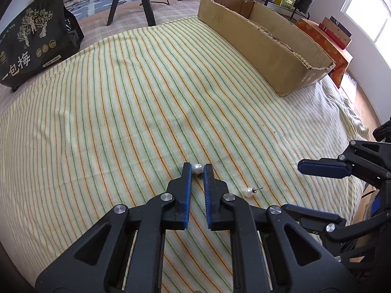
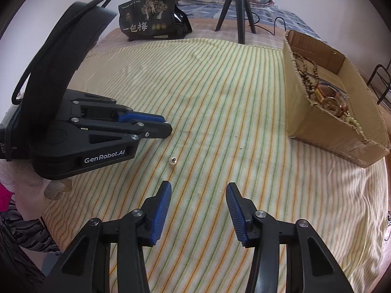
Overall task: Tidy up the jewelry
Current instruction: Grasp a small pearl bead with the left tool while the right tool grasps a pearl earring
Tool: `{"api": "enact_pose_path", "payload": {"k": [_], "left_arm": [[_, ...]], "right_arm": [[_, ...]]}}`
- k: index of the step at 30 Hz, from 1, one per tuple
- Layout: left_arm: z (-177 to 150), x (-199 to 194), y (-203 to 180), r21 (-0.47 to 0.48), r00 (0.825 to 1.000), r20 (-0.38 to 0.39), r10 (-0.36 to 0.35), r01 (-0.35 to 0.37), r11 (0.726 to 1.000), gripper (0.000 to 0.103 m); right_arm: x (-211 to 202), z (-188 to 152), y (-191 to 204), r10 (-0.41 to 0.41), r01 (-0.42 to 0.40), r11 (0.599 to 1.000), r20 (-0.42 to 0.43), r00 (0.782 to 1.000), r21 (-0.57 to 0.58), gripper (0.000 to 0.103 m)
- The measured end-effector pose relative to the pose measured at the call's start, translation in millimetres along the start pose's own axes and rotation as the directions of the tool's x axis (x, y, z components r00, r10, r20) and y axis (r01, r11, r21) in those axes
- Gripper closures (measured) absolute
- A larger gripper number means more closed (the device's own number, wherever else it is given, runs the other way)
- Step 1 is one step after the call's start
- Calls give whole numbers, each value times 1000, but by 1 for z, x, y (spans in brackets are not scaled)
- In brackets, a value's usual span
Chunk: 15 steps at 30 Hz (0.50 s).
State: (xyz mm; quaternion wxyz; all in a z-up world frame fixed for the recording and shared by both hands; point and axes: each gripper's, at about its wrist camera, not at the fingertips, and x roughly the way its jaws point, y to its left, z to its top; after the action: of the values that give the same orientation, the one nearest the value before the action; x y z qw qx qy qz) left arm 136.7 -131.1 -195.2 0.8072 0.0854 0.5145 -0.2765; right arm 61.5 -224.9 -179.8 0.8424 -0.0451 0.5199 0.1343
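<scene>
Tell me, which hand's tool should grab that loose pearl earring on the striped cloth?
Probably the right tool: it is open and empty, with the loose pearl earring just ahead. The left tool already pinches another pearl earring.

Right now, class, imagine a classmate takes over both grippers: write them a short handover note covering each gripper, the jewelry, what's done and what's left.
Left gripper: nearly closed around a white pearl stud earring at its fingertips, low over the yellow striped cloth.
Right gripper: open, empty.
Second white pearl stud earring lies loose on the cloth, ahead of the right gripper.
Done: wooden bead strands, a bracelet and pale beads already sit in the brown cardboard box.
Left: carry the gripped earring to the box, then collect the loose one.
</scene>
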Motion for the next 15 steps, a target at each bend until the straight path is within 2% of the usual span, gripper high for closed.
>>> {"api": "enact_pose_path", "payload": {"k": [15], "left_arm": [[0, -1, 7, -10, 1000, 3, 4, -4, 1000, 95]], "right_arm": [[23, 16, 15, 45, -46, 999, -14, 999, -26, 70]]}}
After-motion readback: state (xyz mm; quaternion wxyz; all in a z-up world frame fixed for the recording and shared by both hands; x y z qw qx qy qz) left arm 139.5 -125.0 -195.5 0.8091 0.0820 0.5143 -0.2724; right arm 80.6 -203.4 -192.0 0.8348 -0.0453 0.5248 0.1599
